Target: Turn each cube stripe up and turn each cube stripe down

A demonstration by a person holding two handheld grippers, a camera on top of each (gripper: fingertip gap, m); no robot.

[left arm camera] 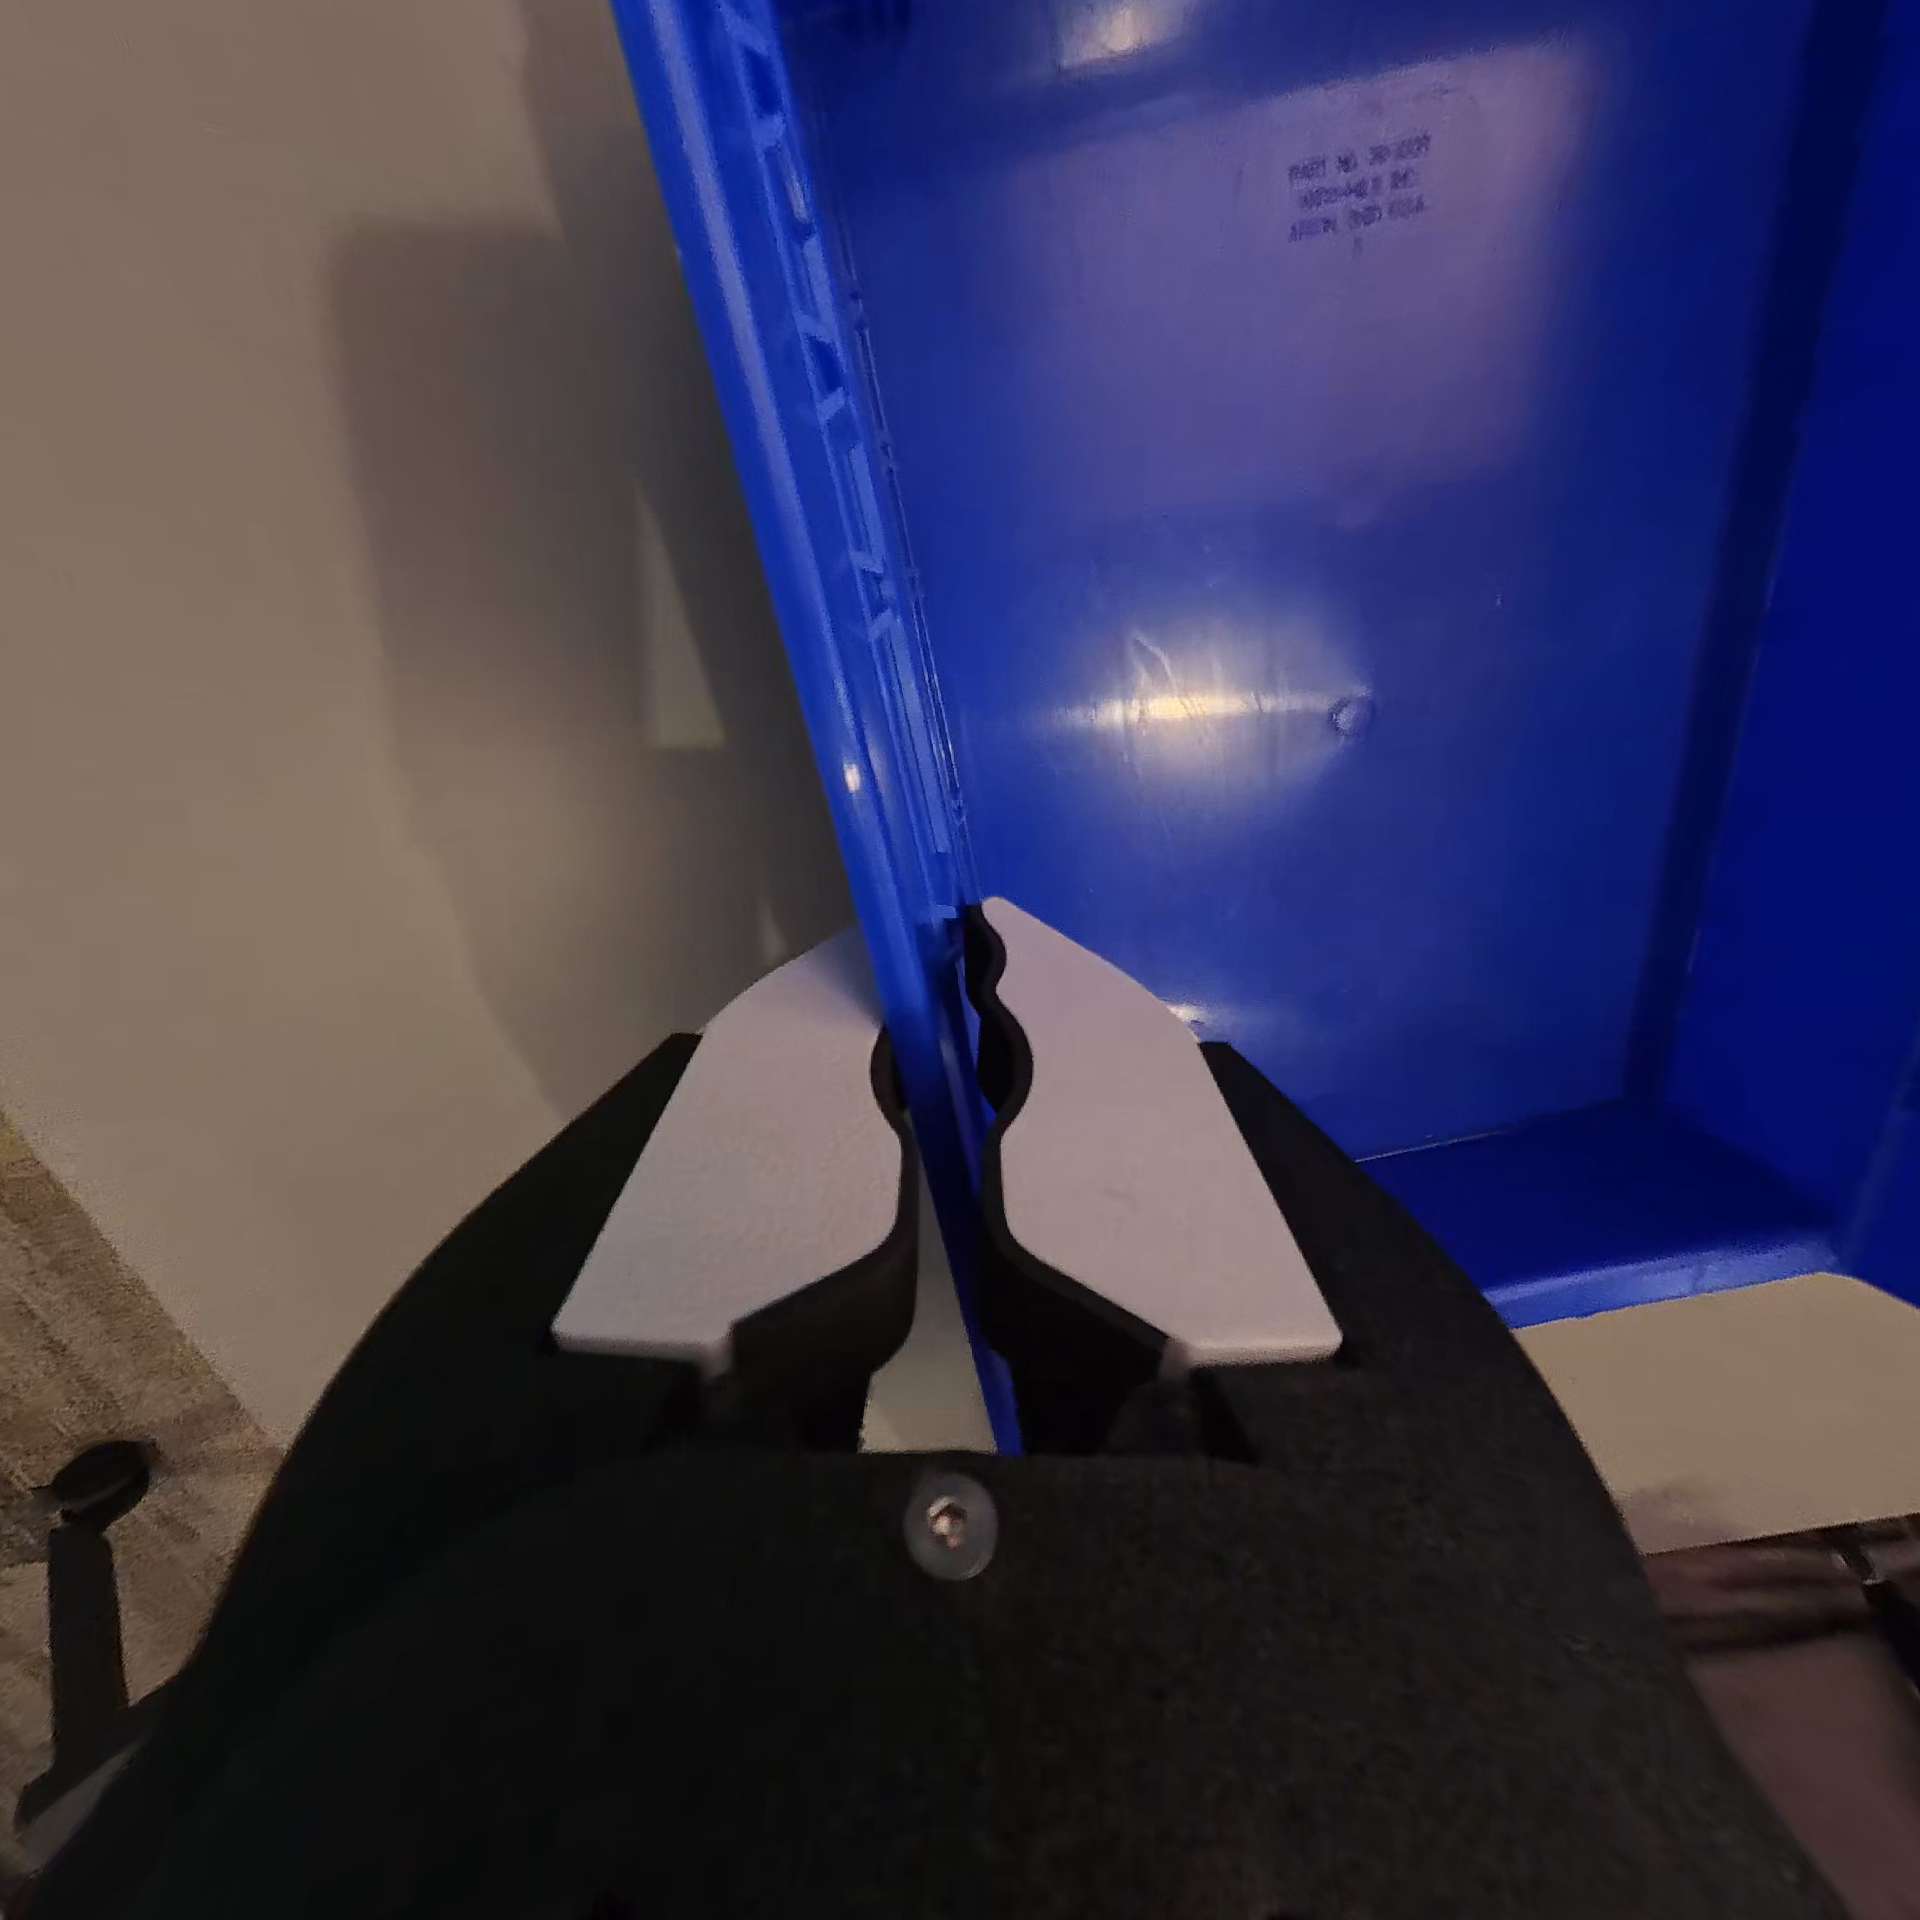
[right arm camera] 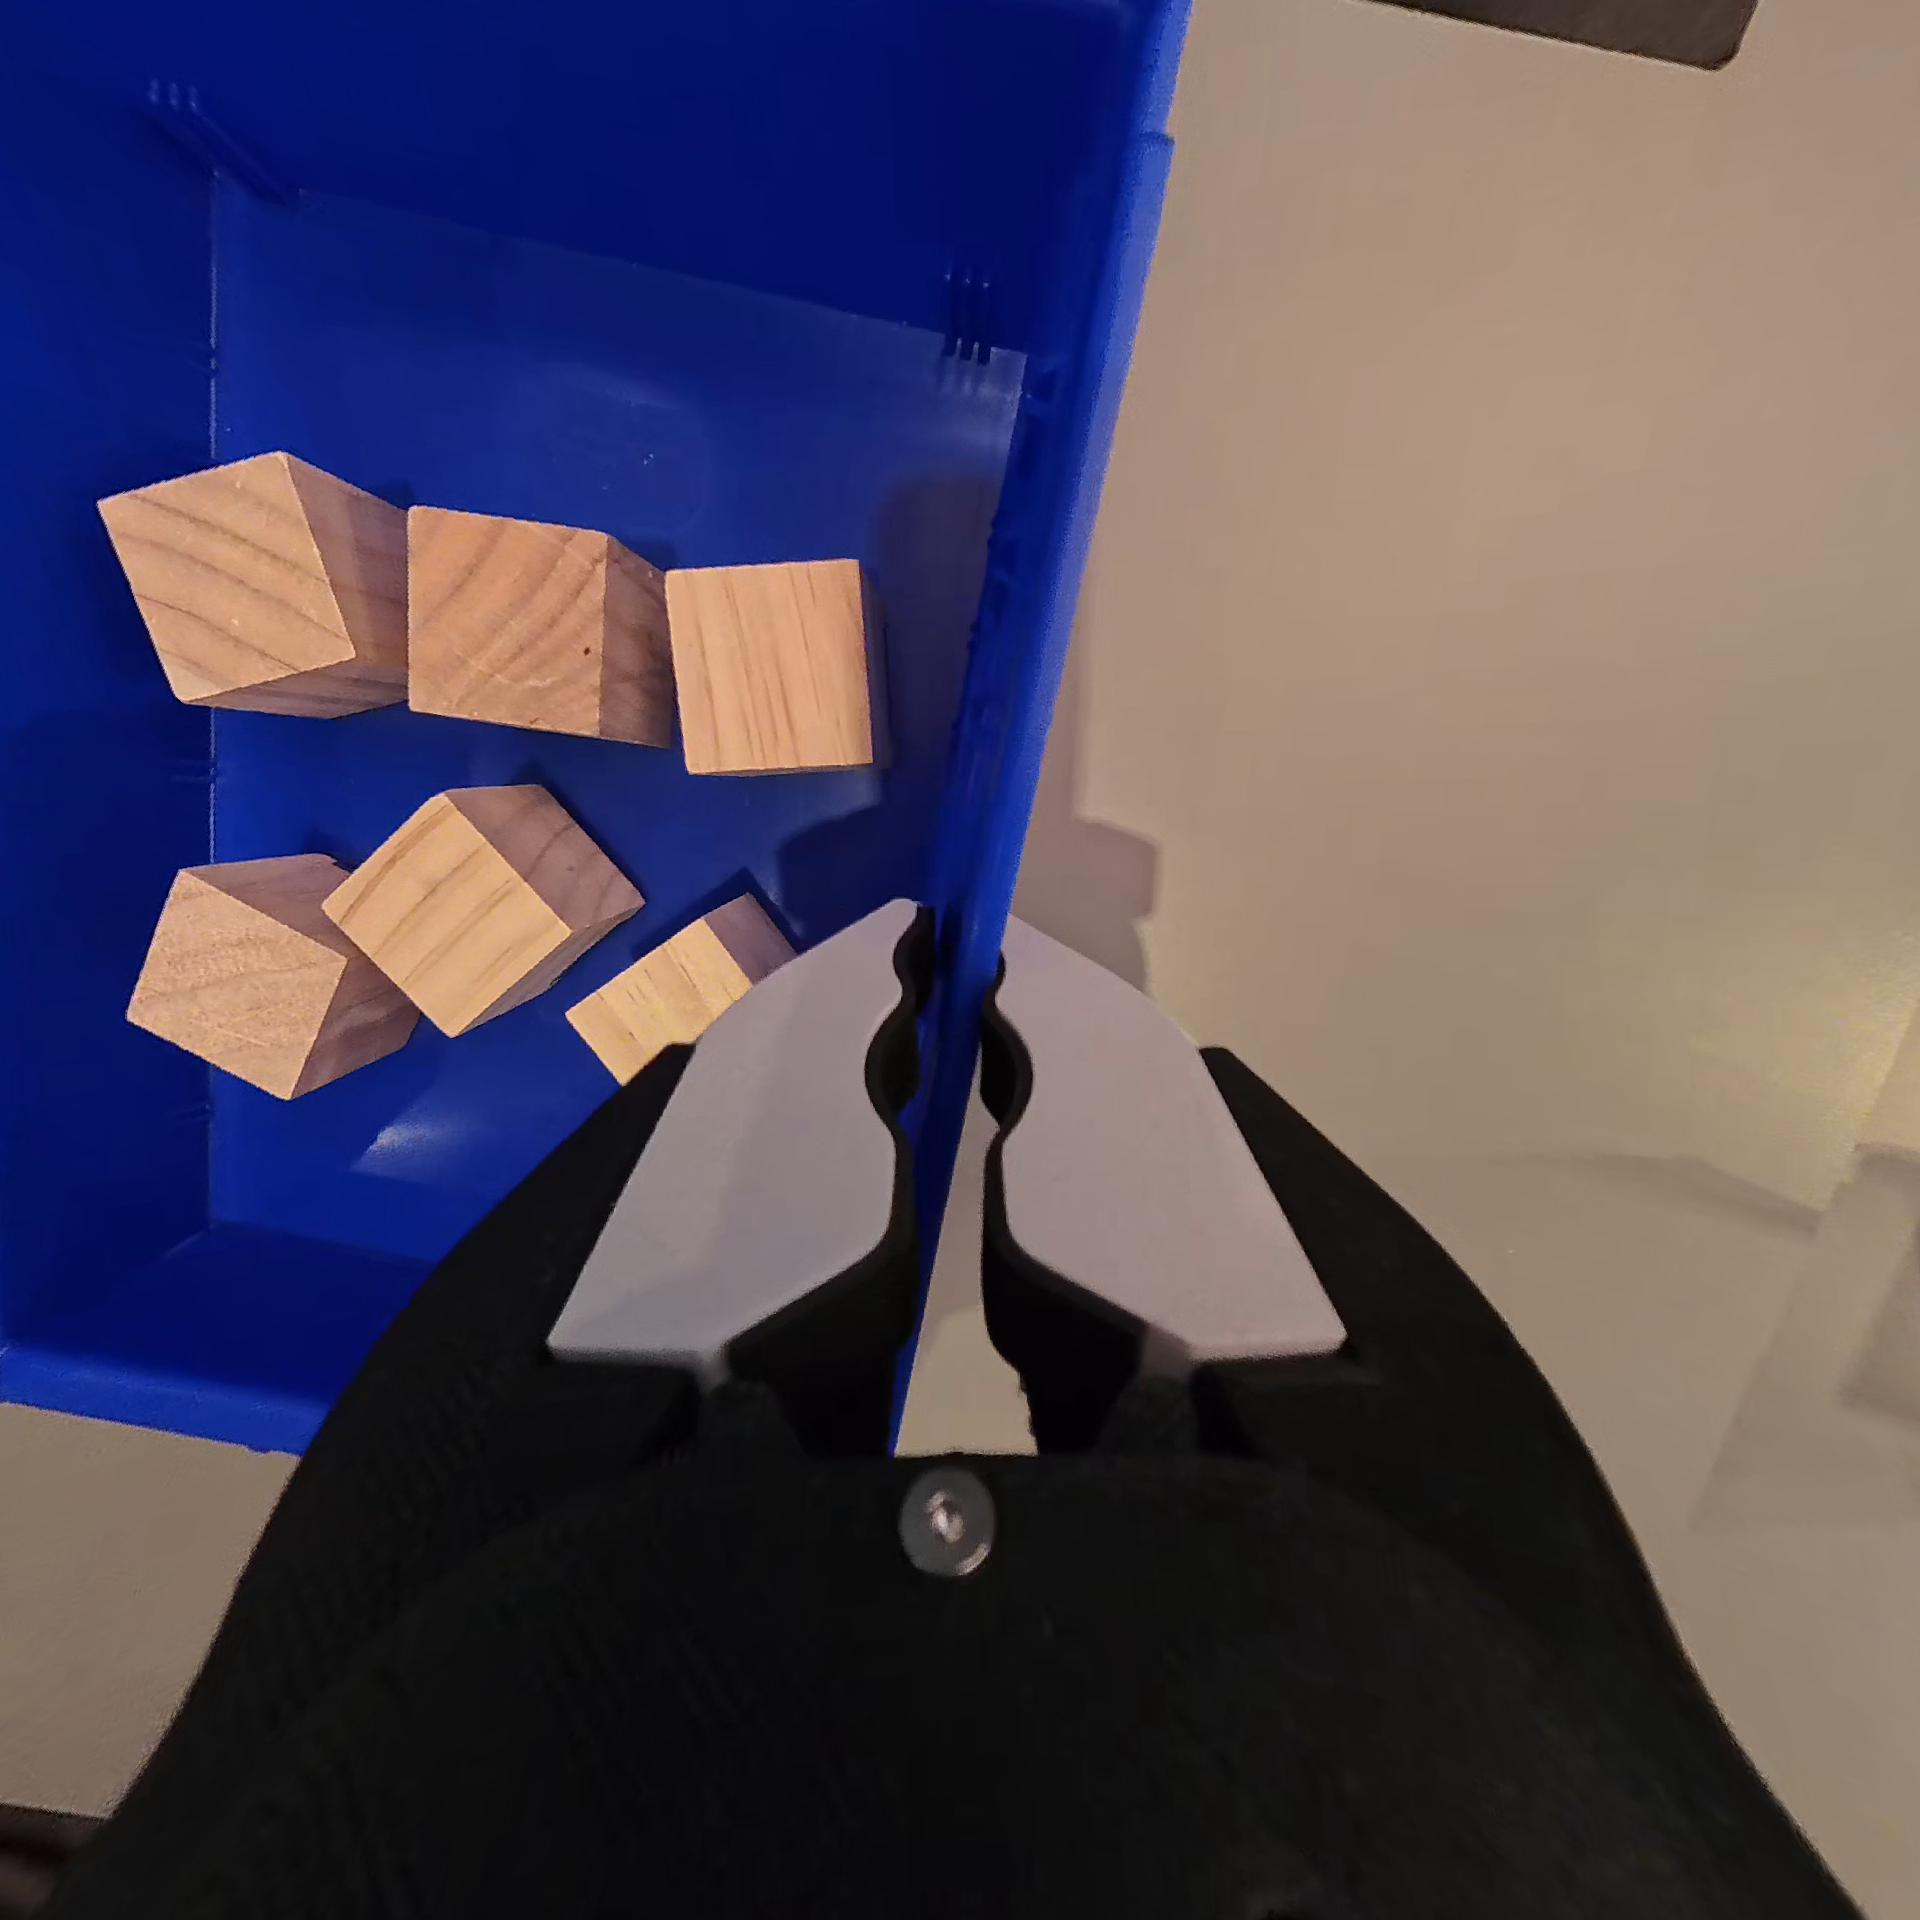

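Observation:
A blue plastic bin (right arm camera: 582, 343) stands on a white table. Several plain wooden cubes (right arm camera: 764, 665) lie loose on its floor in the right wrist view; no stripe shows on any face I see. My right gripper (right arm camera: 958, 940) is shut on the bin's right wall (right arm camera: 1081, 520), one finger inside and one outside. My left gripper (left arm camera: 940, 935) is shut on the bin's left wall (left arm camera: 790, 436) the same way. In the left wrist view the bin's floor (left arm camera: 1299, 644) is bare and shiny; no cubes show there.
The white table (right arm camera: 1507, 623) spreads to the right of the bin and also to its left (left arm camera: 260, 623). Carpet (left arm camera: 94, 1351) and a black stand (left arm camera: 88, 1621) lie beyond the table's left edge. A dark object (right arm camera: 1621, 31) sits at the far right top.

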